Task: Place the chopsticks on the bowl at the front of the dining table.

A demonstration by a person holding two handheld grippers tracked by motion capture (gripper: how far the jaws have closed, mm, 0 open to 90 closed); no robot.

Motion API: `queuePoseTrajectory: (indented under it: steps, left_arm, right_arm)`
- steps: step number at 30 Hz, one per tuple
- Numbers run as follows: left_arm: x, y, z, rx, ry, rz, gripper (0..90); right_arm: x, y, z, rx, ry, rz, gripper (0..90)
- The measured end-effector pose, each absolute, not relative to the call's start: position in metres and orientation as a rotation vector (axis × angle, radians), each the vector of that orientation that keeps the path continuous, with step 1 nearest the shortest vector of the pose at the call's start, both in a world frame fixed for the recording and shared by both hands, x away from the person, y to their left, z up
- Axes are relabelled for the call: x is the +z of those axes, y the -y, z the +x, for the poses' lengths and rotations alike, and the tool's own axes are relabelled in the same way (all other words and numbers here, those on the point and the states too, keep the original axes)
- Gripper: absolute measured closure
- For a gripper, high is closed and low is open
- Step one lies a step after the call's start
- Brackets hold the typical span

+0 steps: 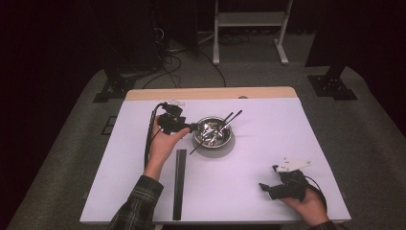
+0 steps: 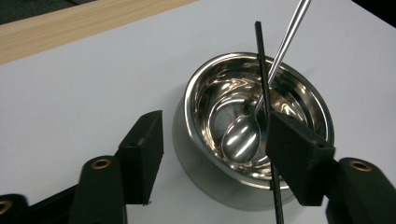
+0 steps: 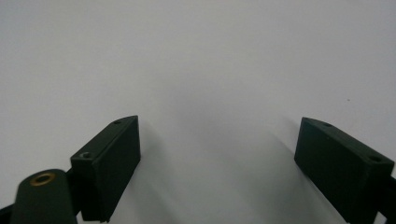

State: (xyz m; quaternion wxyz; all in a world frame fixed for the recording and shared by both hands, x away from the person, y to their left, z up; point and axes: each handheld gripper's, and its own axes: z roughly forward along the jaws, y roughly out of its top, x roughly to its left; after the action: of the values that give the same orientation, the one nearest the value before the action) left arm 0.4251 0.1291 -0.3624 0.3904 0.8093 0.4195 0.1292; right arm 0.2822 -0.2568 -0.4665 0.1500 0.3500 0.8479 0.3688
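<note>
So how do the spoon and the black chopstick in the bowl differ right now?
The spoon is shiny metal with a rounded head; the black chopstick is a dark, matte, straight stick. The spoon's head rests on the floor of the bowl and its handle leans out over the far rim; the chopstick lies across the bowl, jutting past the near and far rims. Both are slim utensils resting in the bowl.

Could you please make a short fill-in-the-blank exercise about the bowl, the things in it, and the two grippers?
1. The spoon rests with its head inside the steel ____.
2. A thin black stick lies across the bowl's ____.
3. The left gripper is next to the bowl, and its jaws are ____.
4. The right gripper has only the bare white ____ between its jaws.

Missing words: bowl; rim; open; table
</note>
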Motion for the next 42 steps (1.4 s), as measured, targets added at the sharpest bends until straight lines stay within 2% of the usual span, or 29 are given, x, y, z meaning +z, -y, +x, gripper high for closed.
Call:
queuePoseTrajectory:
  steps: [3,11,13,25,42]
  left_arm:
    - [-0.362,-0.137,0.421,0.345,-1.06,2.052,33.5]
    - [-0.36,-0.153,0.412,0.38,-1.068,2.05,17.0]
    - [-0.36,-0.156,0.41,0.38,-1.057,2.059,10.2]
    - [-0.374,-0.181,0.399,0.398,-1.096,2.072,8.9]
    - [-0.426,-0.194,0.406,0.335,-1.173,2.13,8.9]
  right_arm:
    - [-0.466,0.257,0.282,1.06,-2.436,1.005,12.6]
    - [-0.466,0.257,0.282,1.06,-2.436,1.006,12.6]
    - [-0.466,0.257,0.282,1.06,-2.436,1.006,12.6]
    - [-0.466,0.257,0.282,1.06,-2.436,1.005,12.6]
    - [-0.466,0.257,0.282,1.06,-2.435,1.005,12.6]
